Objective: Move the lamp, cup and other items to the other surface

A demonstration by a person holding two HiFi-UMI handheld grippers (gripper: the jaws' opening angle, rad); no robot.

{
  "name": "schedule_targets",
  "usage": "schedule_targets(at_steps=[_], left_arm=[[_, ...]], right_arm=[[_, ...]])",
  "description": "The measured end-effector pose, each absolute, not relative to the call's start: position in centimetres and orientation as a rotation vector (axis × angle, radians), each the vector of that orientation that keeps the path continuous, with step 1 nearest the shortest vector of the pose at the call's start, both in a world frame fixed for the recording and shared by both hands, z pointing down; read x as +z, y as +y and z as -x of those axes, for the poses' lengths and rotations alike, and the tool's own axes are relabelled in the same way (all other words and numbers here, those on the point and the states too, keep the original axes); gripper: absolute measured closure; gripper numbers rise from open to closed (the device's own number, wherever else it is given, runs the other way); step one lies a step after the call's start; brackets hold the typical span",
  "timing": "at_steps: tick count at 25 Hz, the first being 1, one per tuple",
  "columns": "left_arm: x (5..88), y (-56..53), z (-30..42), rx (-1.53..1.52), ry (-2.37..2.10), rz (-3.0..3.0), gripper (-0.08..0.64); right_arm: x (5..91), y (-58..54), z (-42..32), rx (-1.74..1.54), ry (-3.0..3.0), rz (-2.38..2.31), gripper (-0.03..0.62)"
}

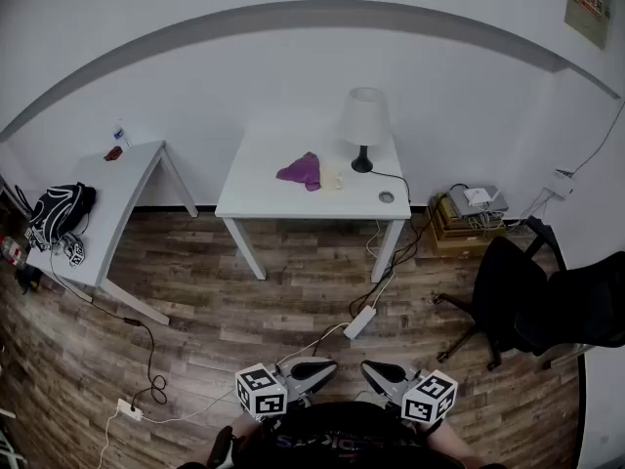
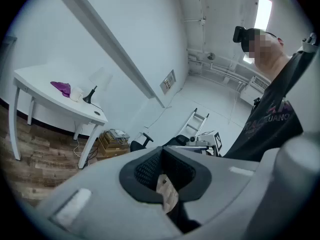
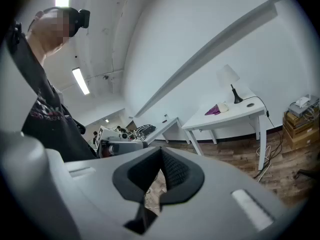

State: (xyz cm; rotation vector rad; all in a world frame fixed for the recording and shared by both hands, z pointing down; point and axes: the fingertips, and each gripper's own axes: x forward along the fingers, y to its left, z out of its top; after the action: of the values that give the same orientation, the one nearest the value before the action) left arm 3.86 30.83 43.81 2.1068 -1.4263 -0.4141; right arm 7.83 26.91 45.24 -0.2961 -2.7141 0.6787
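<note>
Facing the white tabletop (image 1: 264, 198) from well back, the left hand-held gripper (image 1: 314, 367) and right hand-held gripper (image 1: 381, 370) are both closed and empty. Open wood floor (image 1: 293, 281) lies before that tabletop, crossed by a power strip (image 1: 359, 321). On it stand the lamp (image 1: 362, 125), back right, and the purple cloth (image 1: 301, 171) touching the cup (image 1: 332, 176), mid-top. A second tabletop (image 1: 122, 189) stands left of it and an office chair (image 1: 527, 301) to its right.

Dark shirt (image 2: 278, 120): pale print showed only in part, roughly "UANO". Wall poster (image 1: 590, 4): its lettering was too small to read.
</note>
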Motion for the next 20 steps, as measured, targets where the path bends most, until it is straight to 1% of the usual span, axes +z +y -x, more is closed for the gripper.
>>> schedule_targets(at_steps=[20], left_arm=[[43.6,31.2,-5.1,-0.416,-1.415,-2.105,0.560]], right_arm=[[44.4,27.1,-9.2,0.732,-2.738,0.297,0.588]])
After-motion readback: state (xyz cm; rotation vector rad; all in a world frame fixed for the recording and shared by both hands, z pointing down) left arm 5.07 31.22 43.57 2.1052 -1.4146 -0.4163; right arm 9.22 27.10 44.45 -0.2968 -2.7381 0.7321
